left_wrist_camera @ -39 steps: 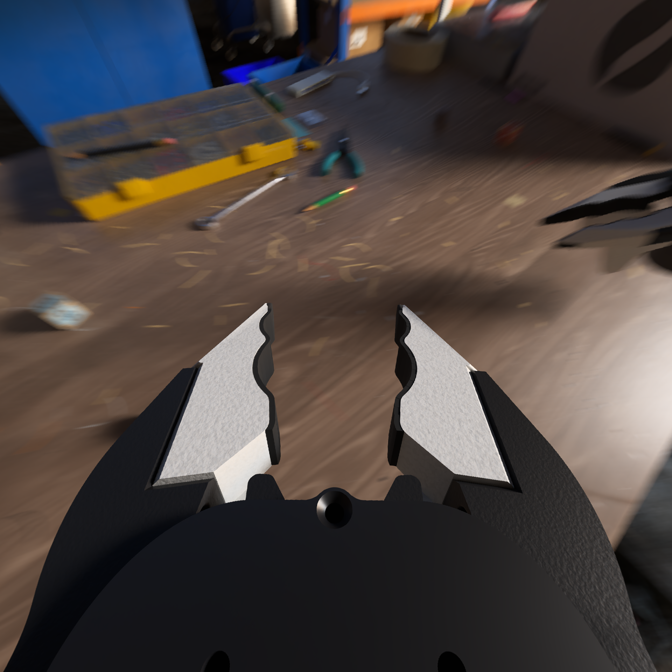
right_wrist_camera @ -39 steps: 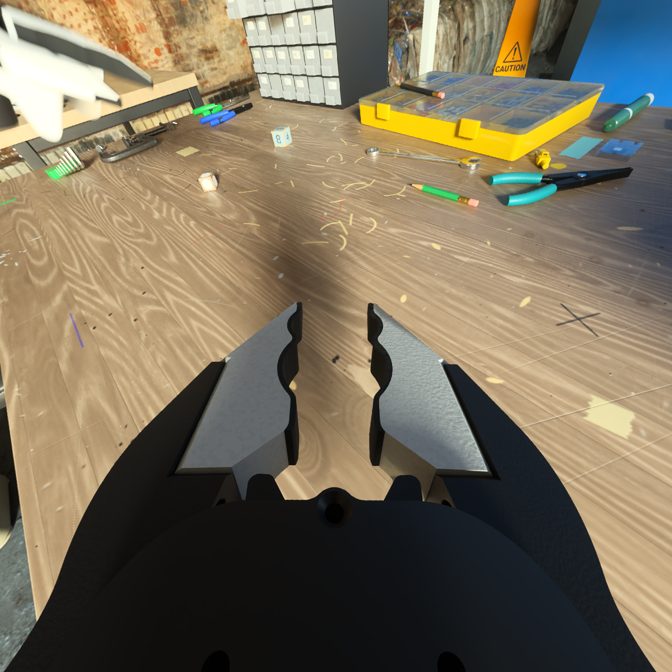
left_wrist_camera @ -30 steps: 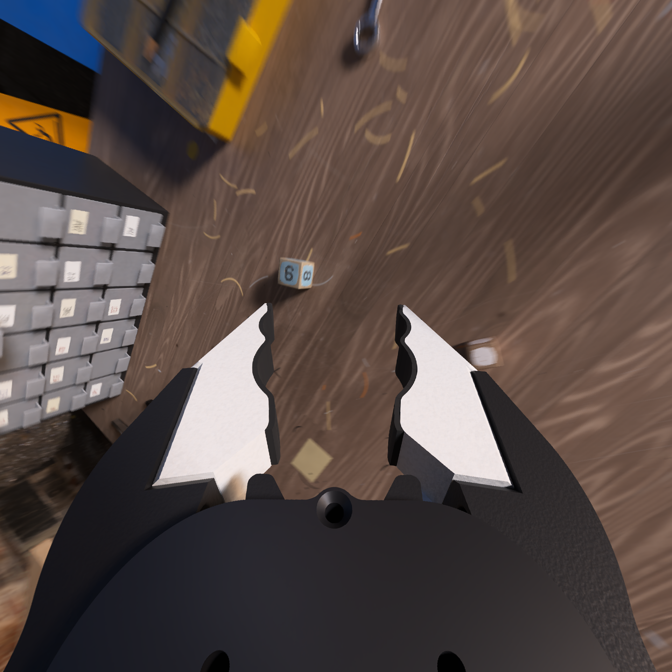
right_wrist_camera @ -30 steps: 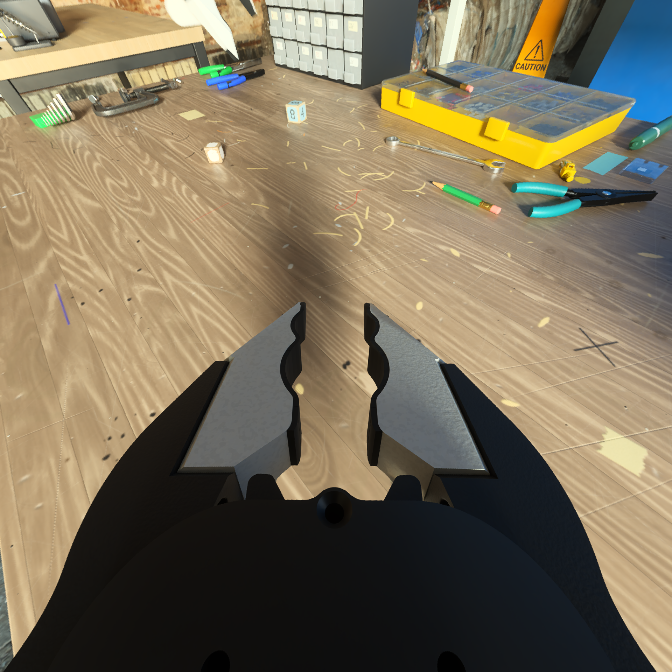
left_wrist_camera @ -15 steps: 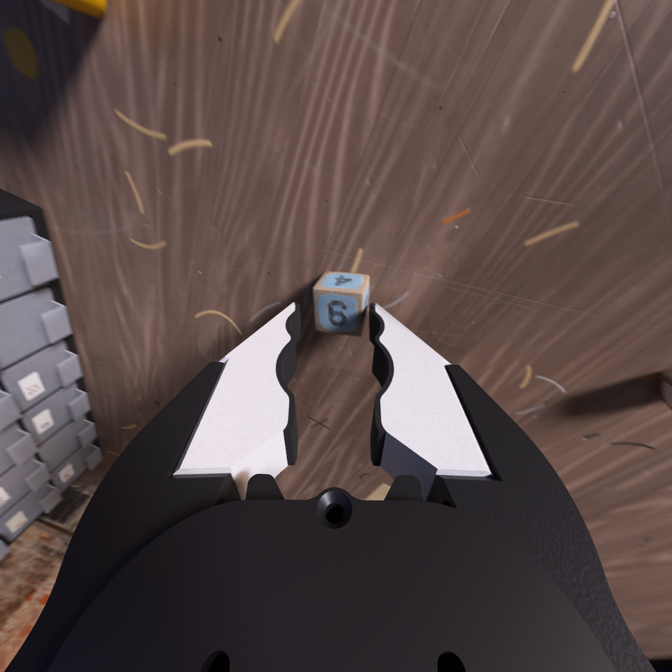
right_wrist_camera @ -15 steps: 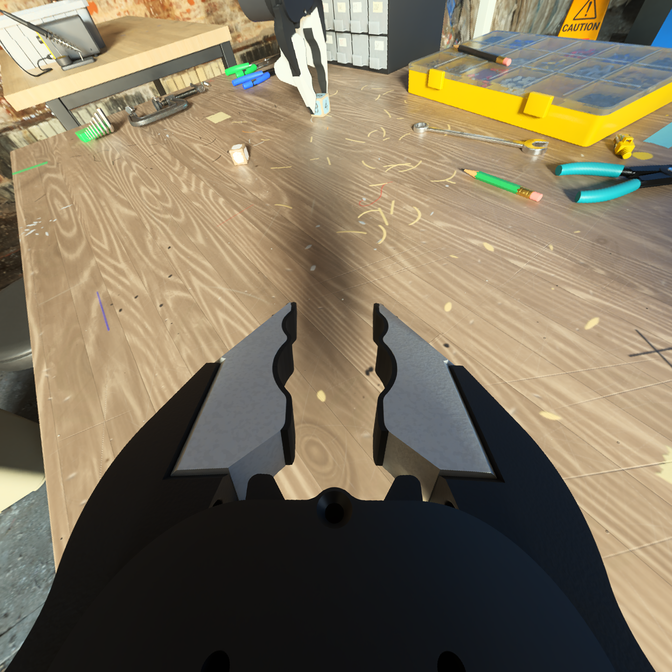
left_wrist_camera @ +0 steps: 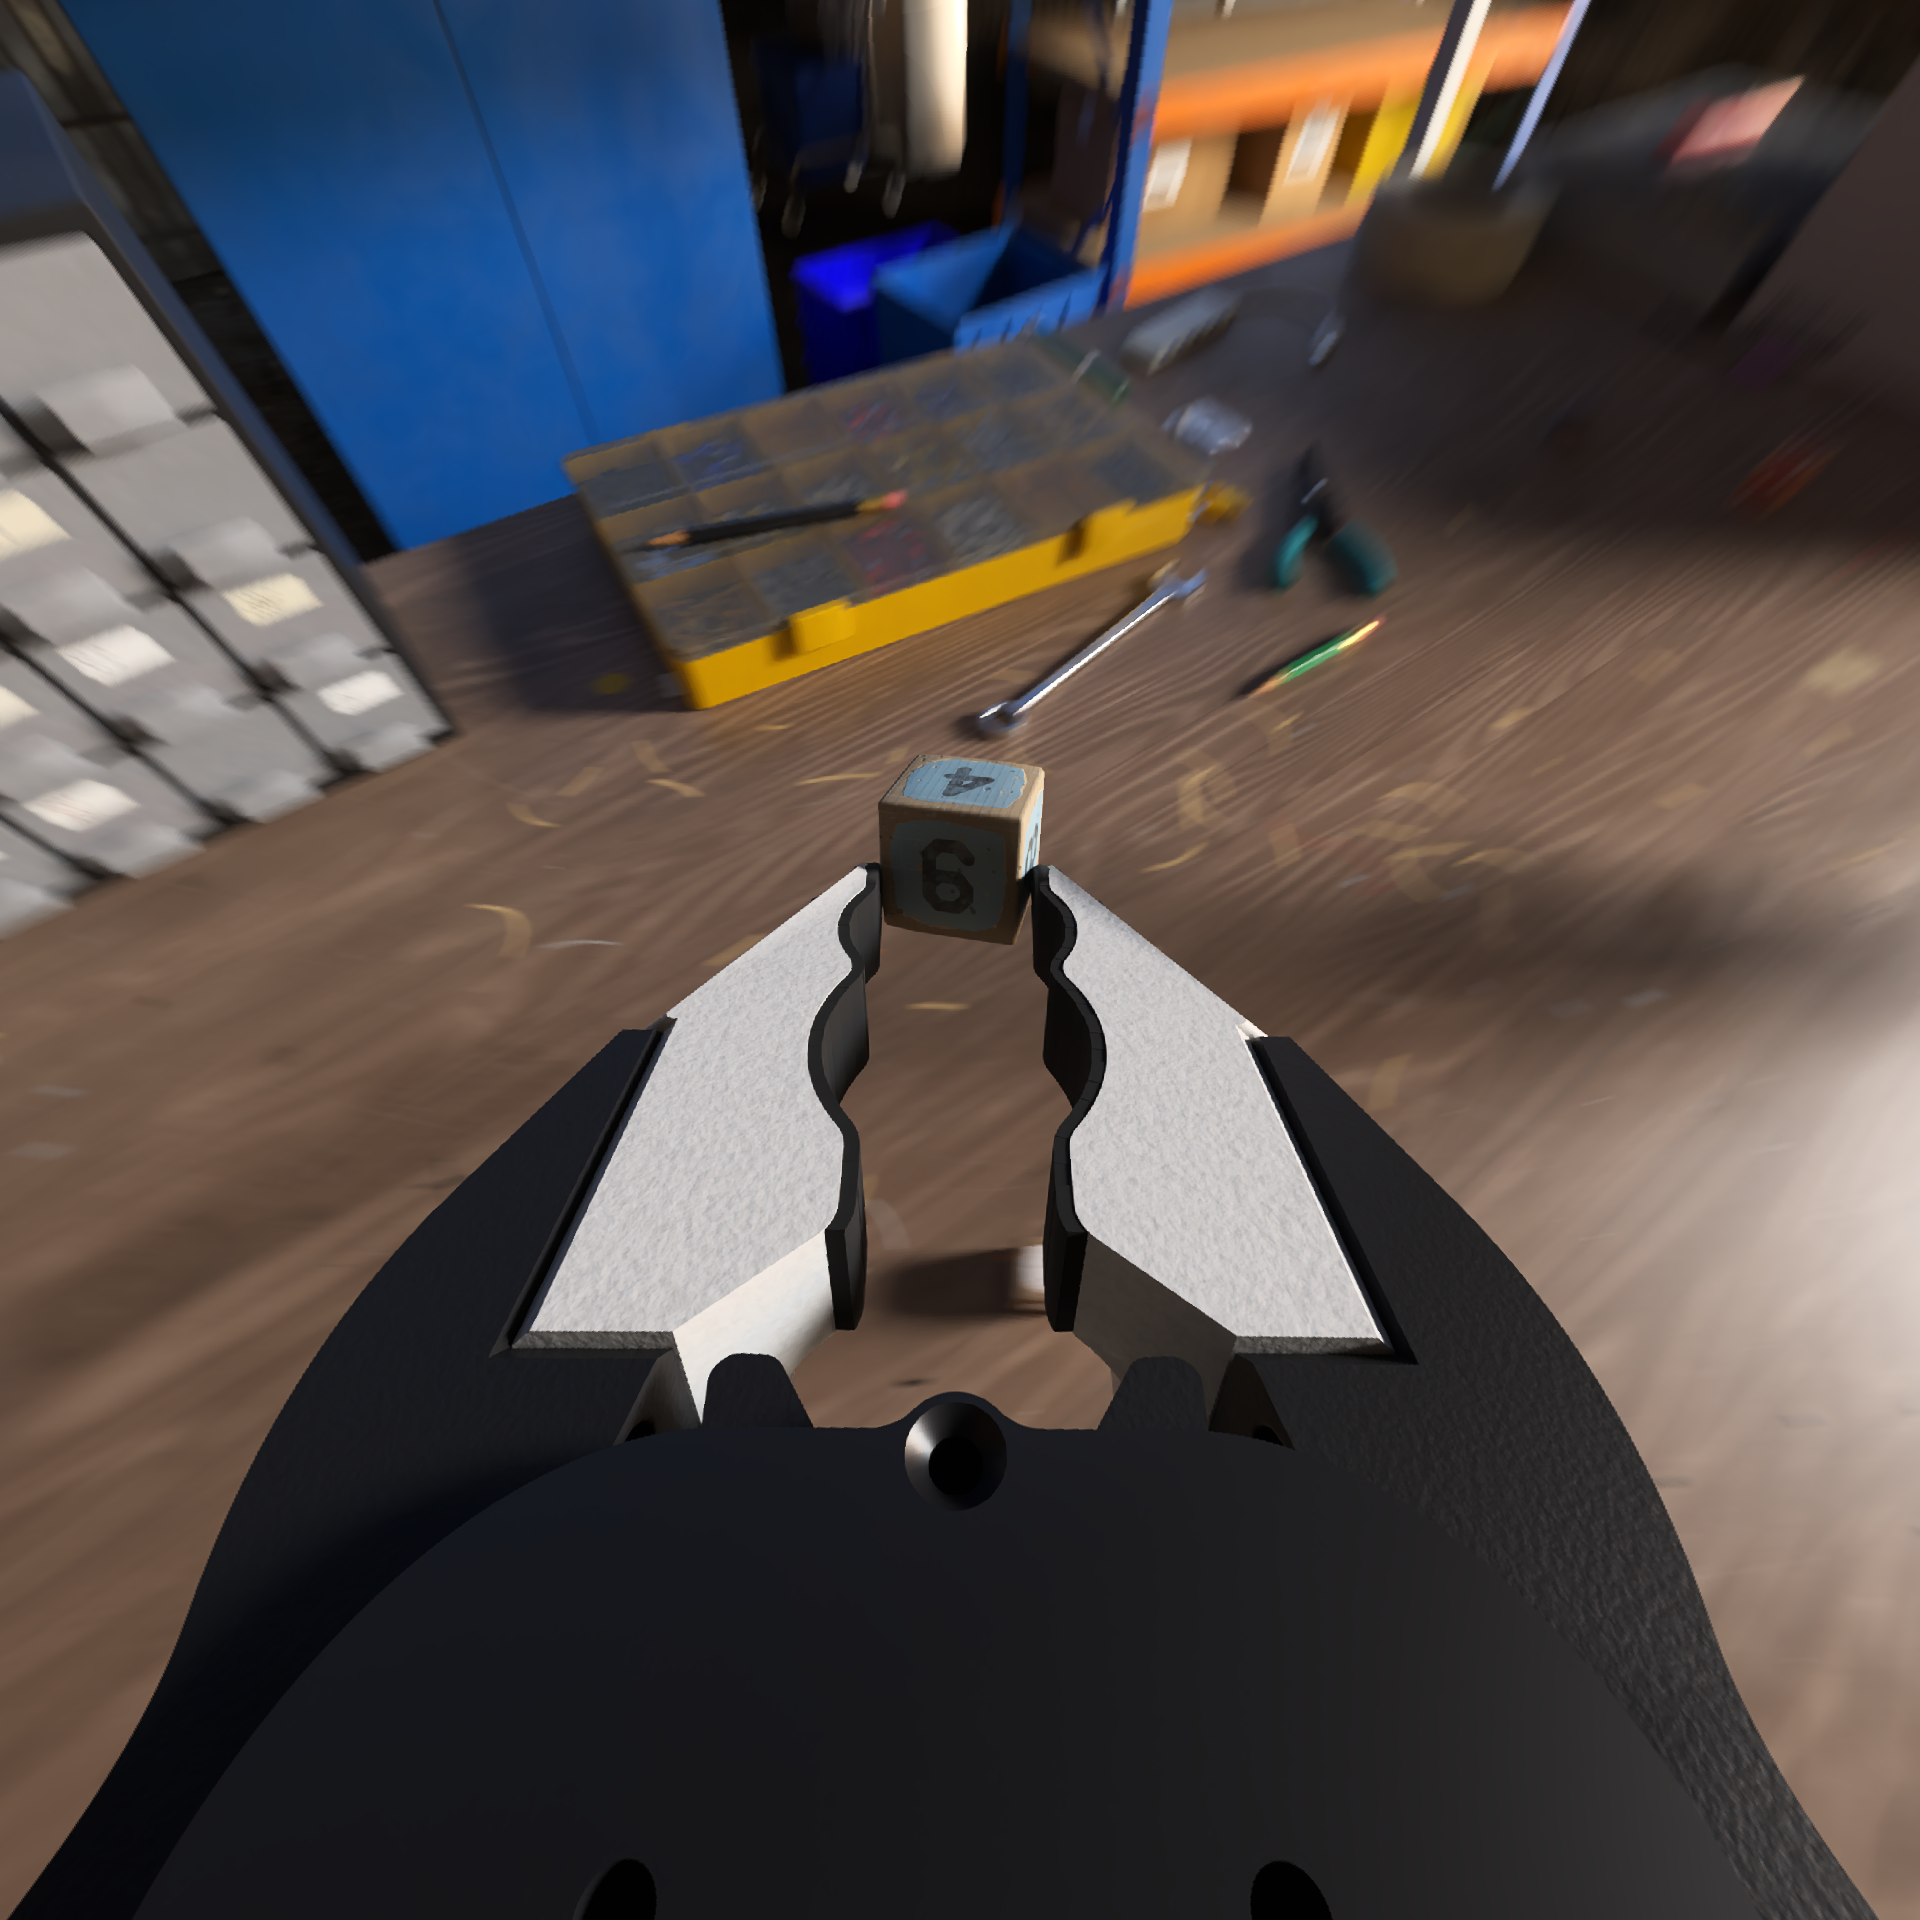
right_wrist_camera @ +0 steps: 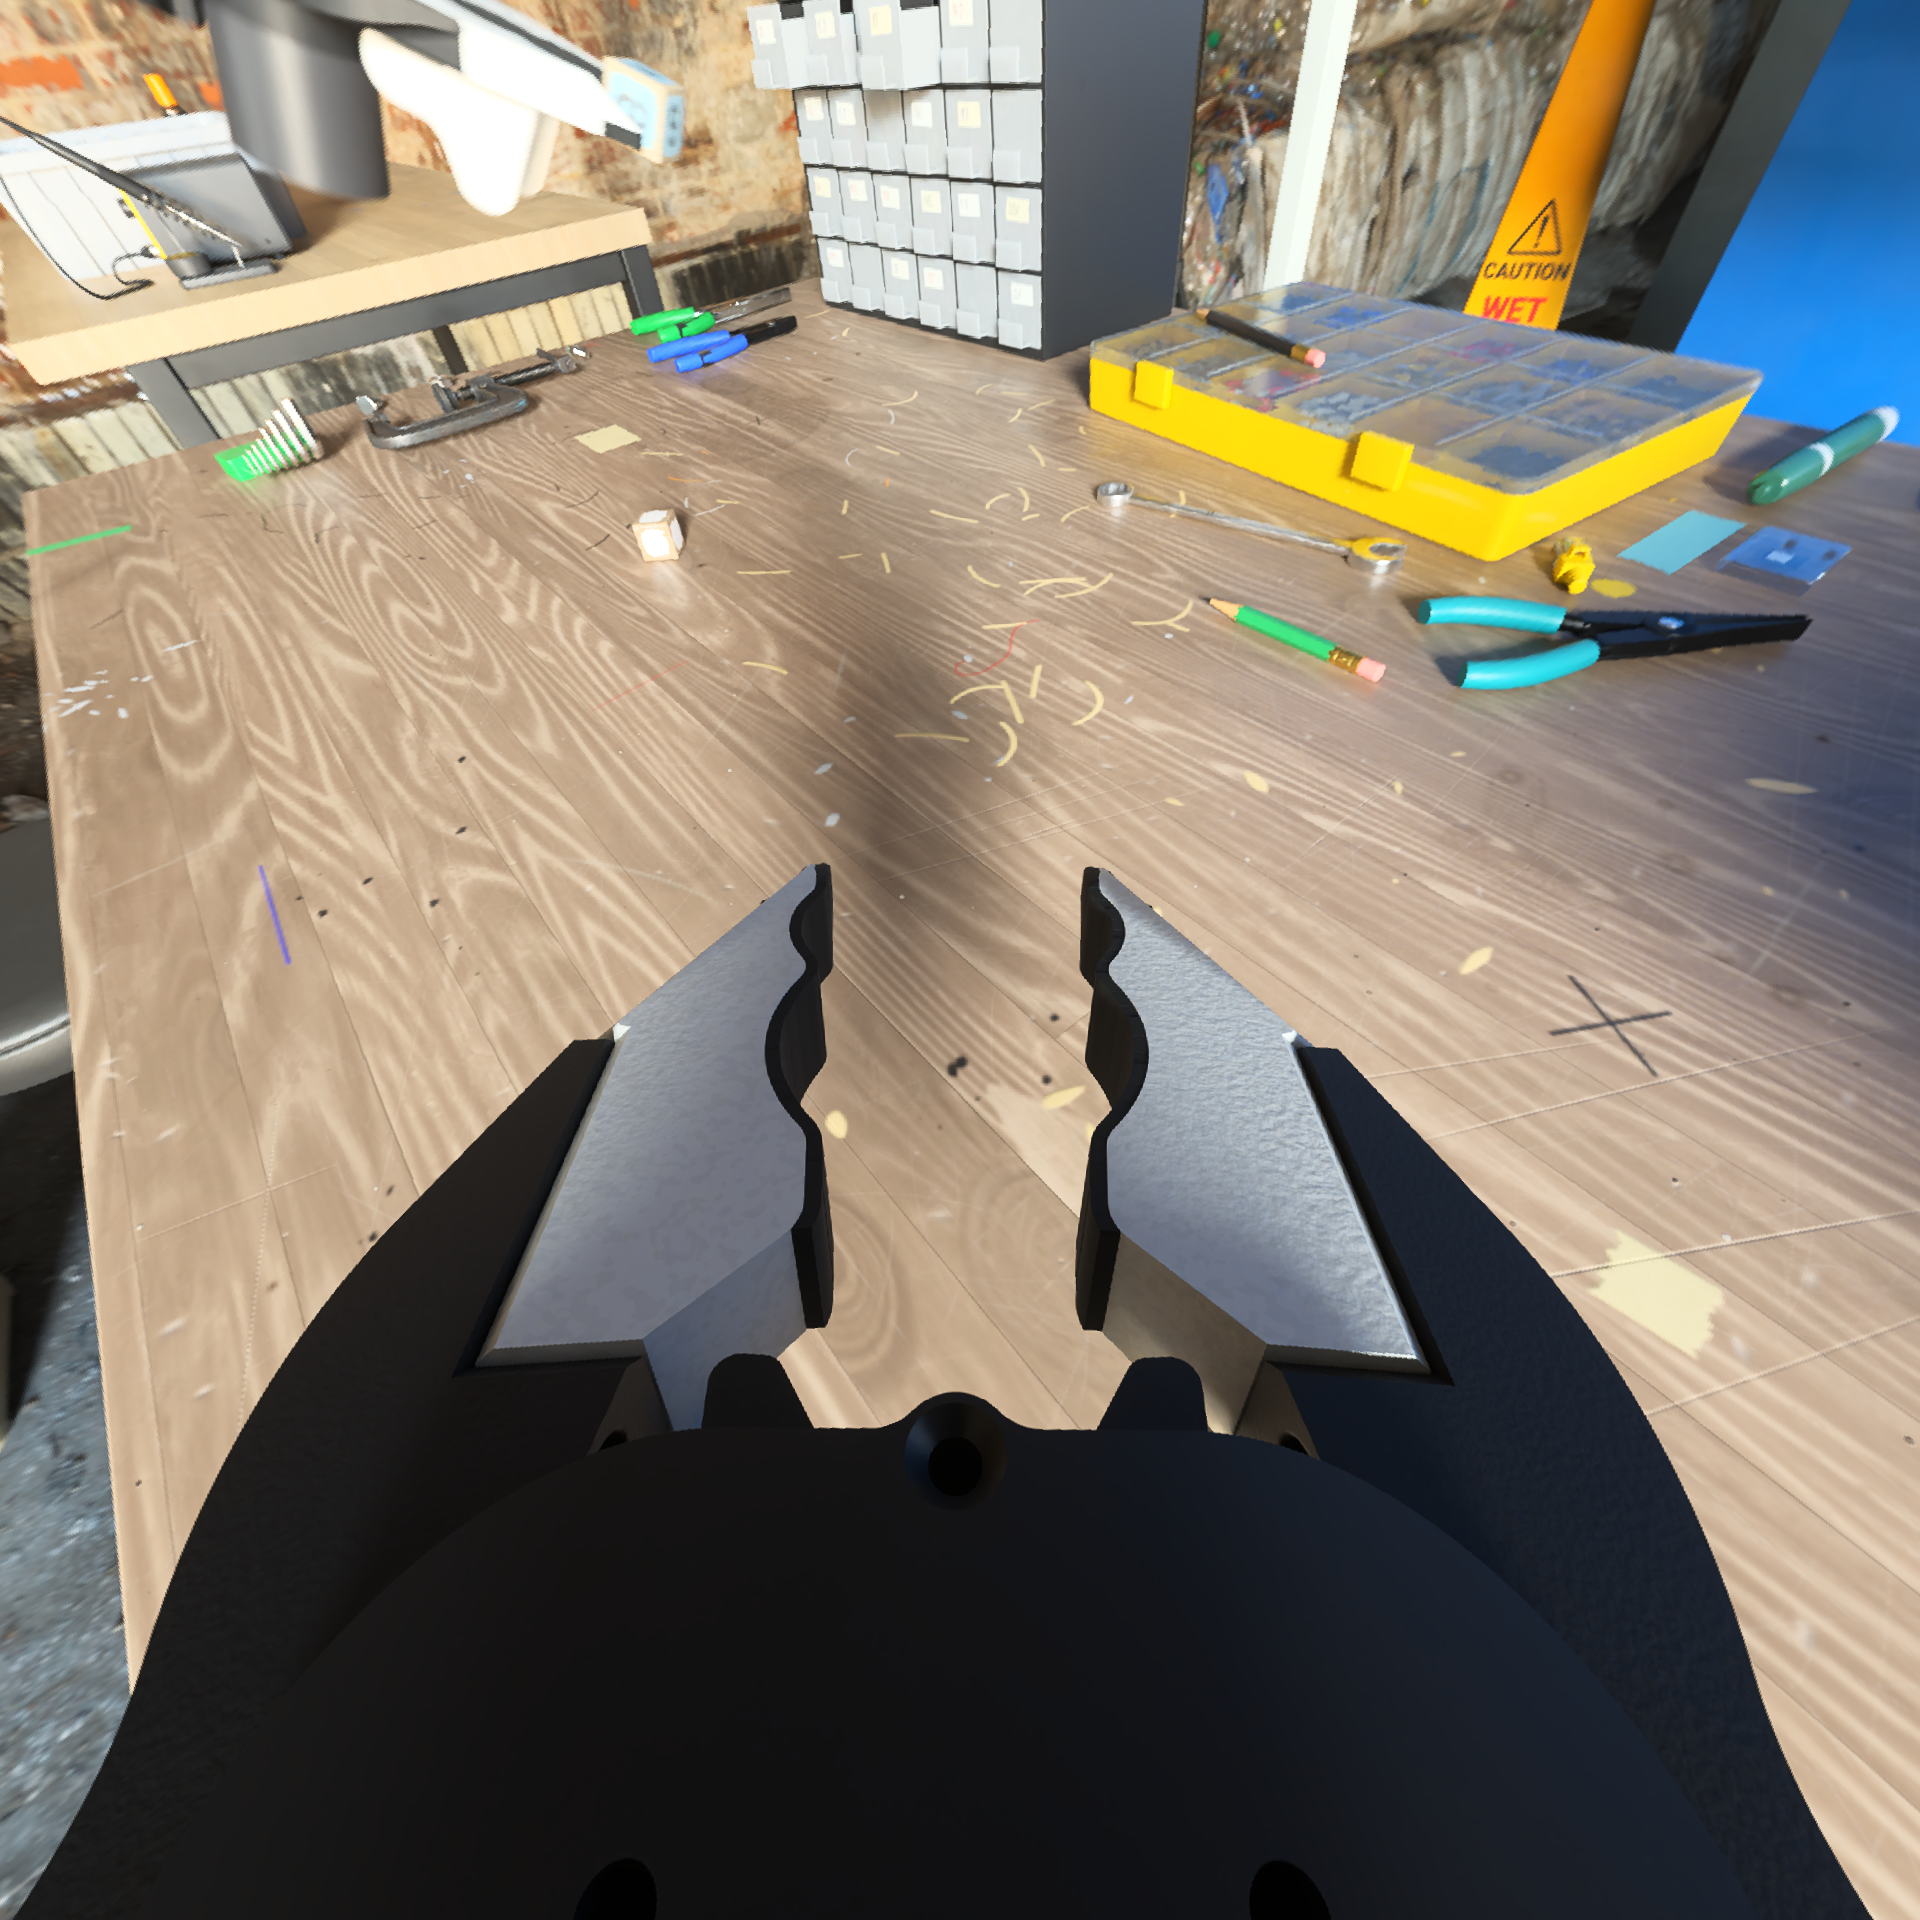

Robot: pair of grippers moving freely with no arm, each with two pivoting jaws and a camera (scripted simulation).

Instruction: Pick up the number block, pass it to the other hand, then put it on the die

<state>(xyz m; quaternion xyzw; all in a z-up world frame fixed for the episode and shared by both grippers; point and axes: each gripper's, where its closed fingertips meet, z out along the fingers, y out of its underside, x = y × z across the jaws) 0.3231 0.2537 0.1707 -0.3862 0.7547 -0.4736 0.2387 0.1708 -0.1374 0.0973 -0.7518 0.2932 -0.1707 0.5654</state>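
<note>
Pale wood edged around light-blue faces with dark numerals: the small number block [left_wrist_camera: 958,852] sits pinched at the very tips of the left gripper [left_wrist_camera: 956,883], one white finger [left_wrist_camera: 769,1039] against each side face, well clear of the brown plank workbench [left_wrist_camera: 312,1091] below. From the right wrist view the same block [right_wrist_camera: 646,104] shows high up at the far left, beyond the end of the left gripper's pale fingers. The right gripper [right_wrist_camera: 956,883] hangs over the near part of the bench with its fingers spread and nothing between them. The block looks light, stiff and hard, so I judge it will not deform or break, but its smooth faces and the shallow tip hold suggest it could twist or slip if bumped. For the pass, the free top and bottom faces, or the front and back faces, seem the places for the right gripper to close on, square to flat faces rather than across edges. Farther out, the small pale wooden die [right_wrist_camera: 657,535] rests alone on the bench, well apart from both grippers. Beyond lie a steel wrench [right_wrist_camera: 1247,525], a green pencil [right_wrist_camera: 1294,639], teal-handled pliers [right_wrist_camera: 1579,639] and a yellow compartment case with a clear lid [right_wrist_camera: 1423,416].
</note>
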